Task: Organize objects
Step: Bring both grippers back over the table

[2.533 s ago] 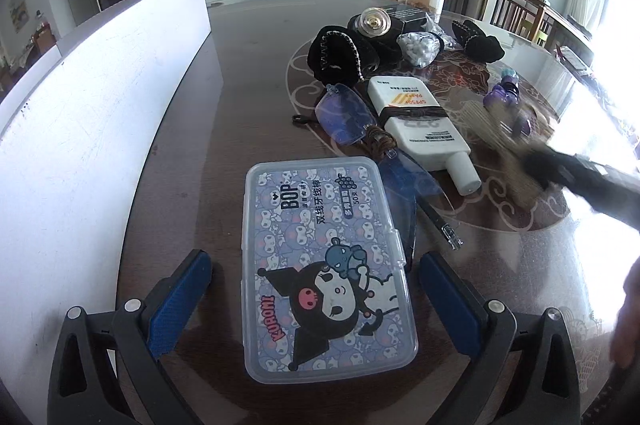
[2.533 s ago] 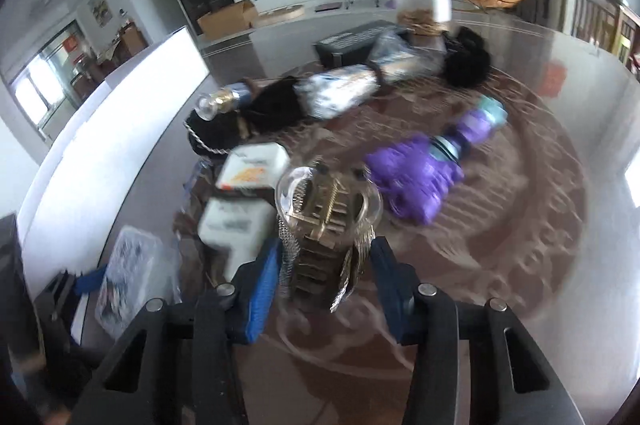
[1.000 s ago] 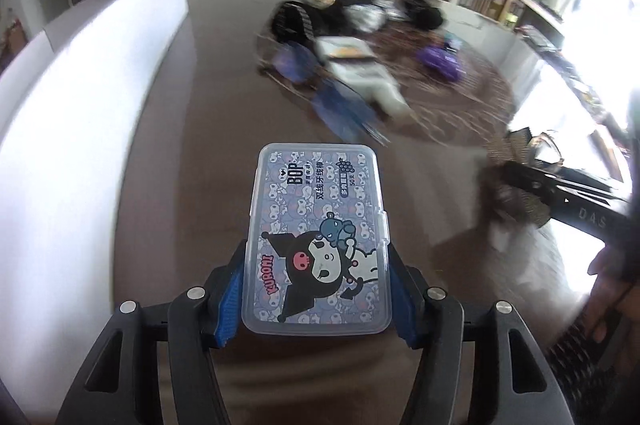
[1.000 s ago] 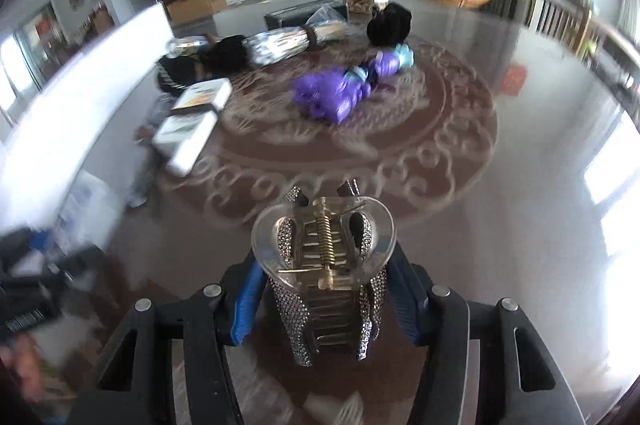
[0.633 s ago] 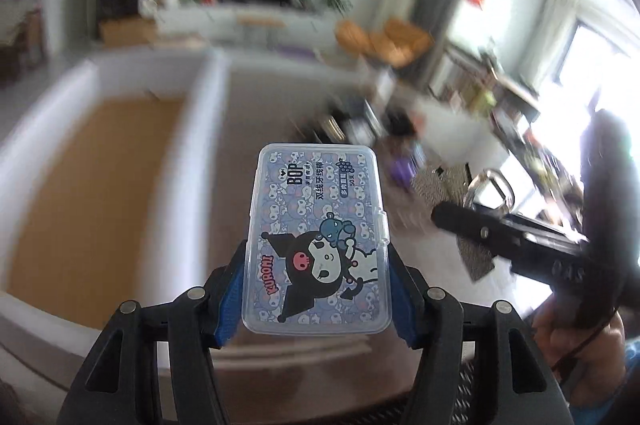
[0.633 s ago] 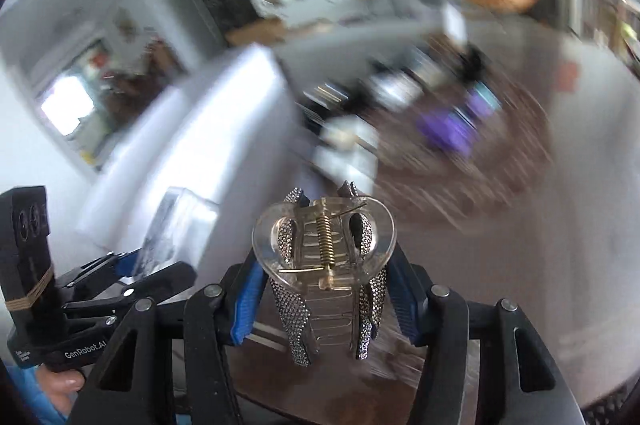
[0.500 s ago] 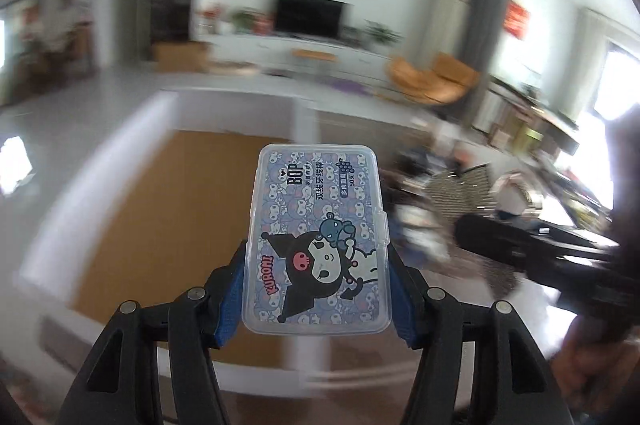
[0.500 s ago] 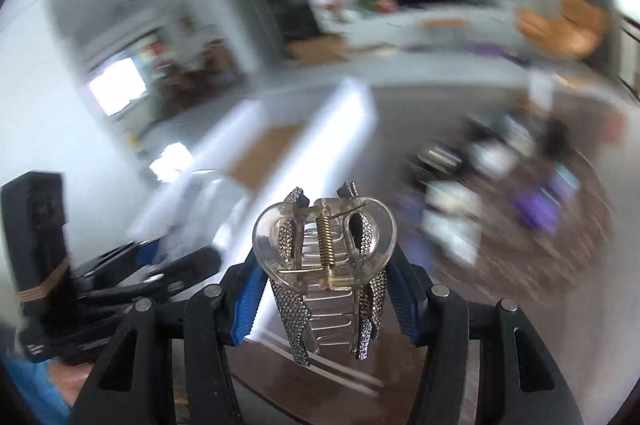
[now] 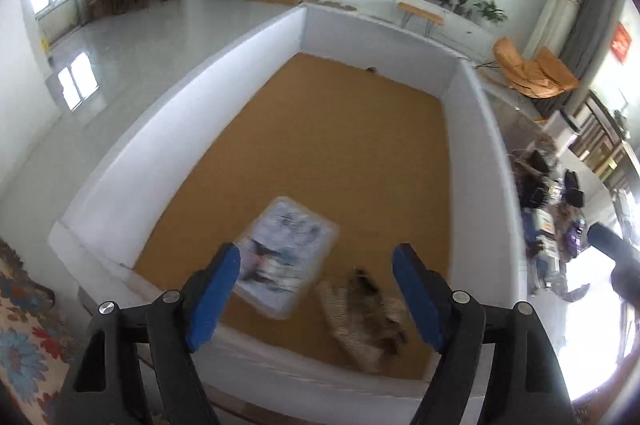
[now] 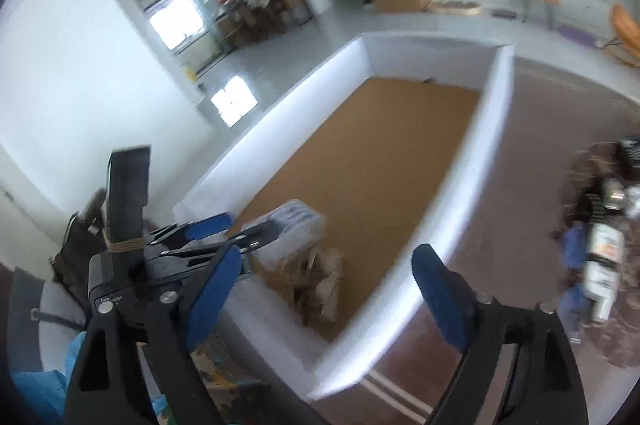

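Nearest the left wrist camera, the left gripper (image 9: 316,289) hangs over the near end of the white-walled bin (image 9: 478,161), its blue fingers (image 9: 212,289) spread wide with nothing between them. The spread makes sense for a drop: the opening faces down into the bin, so whatever leaves it lands on the cork-brown floor and not on the rim.

Just beyond those fingers the clear plastic box (image 9: 286,255) with the printed lid shows blurred and tilted inside the bin, near the front wall; whether it has settled flat I cannot tell. Beside it, toward the right, a pale sparkly hair clip (image 9: 366,315) lies on the bin floor, also blurred, near the box but apparently not touching it.

The right gripper (image 10: 326,283) is likewise held above the bin's near corner, its fingers (image 10: 442,295) wide apart and holding nothing; the left gripper appears in its view, reaching in from the left side.

Farther off, to the right of the bin wall, the dark table (image 10: 512,217) carries the rest of the clutter (image 9: 550,213), well apart from the bin. By my reading, those things remain to be sorted, and both tools are free for that.
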Demonstrator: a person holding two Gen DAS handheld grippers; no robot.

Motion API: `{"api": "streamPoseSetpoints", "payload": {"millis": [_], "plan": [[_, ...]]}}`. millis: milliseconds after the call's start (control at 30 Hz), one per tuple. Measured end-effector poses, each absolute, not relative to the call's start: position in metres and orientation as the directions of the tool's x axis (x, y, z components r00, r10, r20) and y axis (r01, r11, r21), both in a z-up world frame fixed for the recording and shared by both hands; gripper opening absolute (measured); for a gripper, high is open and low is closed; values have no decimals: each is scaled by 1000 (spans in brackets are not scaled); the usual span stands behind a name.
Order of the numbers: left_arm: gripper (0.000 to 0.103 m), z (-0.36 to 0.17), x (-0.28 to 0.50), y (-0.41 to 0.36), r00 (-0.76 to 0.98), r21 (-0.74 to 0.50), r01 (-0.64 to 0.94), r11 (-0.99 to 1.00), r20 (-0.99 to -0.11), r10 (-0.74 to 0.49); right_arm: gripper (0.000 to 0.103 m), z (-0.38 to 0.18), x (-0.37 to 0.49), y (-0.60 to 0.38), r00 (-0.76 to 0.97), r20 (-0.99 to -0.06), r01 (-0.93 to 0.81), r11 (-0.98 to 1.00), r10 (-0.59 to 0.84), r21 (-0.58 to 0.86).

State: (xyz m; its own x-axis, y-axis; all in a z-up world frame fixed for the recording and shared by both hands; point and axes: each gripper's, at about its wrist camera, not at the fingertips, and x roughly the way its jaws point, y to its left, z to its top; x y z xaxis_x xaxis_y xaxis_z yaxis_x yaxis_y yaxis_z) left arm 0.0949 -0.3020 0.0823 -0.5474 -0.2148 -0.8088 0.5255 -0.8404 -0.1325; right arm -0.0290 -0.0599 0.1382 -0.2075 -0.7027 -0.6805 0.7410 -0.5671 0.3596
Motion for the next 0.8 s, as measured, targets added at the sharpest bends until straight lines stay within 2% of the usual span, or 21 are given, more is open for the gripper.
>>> {"api": "streamPoseSetpoints", "payload": {"millis": [100, 167, 233, 333, 367, 400, 533, 667, 767, 800], "plan": [[78, 96, 89, -262, -608, -151, 446, -882, -775, -175, 97, 146, -36, -6, -331, -653, 688, -648, -681, 327], [78, 107, 91, -235, -652, -182, 344, -921, -753, -95, 100, 141, -41, 31, -412, -649, 639, -710, -640, 295], [78, 114, 82, -194, -677, -209, 222, -952, -736, 4, 100, 121, -51, 85, -517, -668, 546, -807, -535, 223], [92, 113, 68, -123, -666, -199, 58, -978, -738, 111, 100, 77, -66, 153, -588, -739, 389, -916, -329, 99], [97, 103, 61, -99, -646, -178, 27, -984, -754, 118, 100, 66, -71, 172, -593, -756, 348, -935, -277, 70], [97, 92, 63, -85, -631, -163, 21, -986, -768, 113, 100, 46, -77, 195, -584, -784, 292, -956, -210, 38], [97, 35, 24, -54, -549, -131, 35, -991, -831, 90, 100, 16, -77, 231, -545, -830, 217, -976, -117, -5], [97, -9, -12, -47, -493, -124, 71, -990, -867, 73, 100, 7, -89, 240, -524, -846, 186, -982, -100, 0], [98, -16, -30, -33, -518, -36, 67, -997, -855, -4, 103, -1, -106, 241, -540, -838, 165, -986, -84, -7], [101, -18, -37, -29, -520, -5, 69, -998, -853, -32, 103, -1, -109, 241, -550, -831, 163, -987, -83, -9]]}}
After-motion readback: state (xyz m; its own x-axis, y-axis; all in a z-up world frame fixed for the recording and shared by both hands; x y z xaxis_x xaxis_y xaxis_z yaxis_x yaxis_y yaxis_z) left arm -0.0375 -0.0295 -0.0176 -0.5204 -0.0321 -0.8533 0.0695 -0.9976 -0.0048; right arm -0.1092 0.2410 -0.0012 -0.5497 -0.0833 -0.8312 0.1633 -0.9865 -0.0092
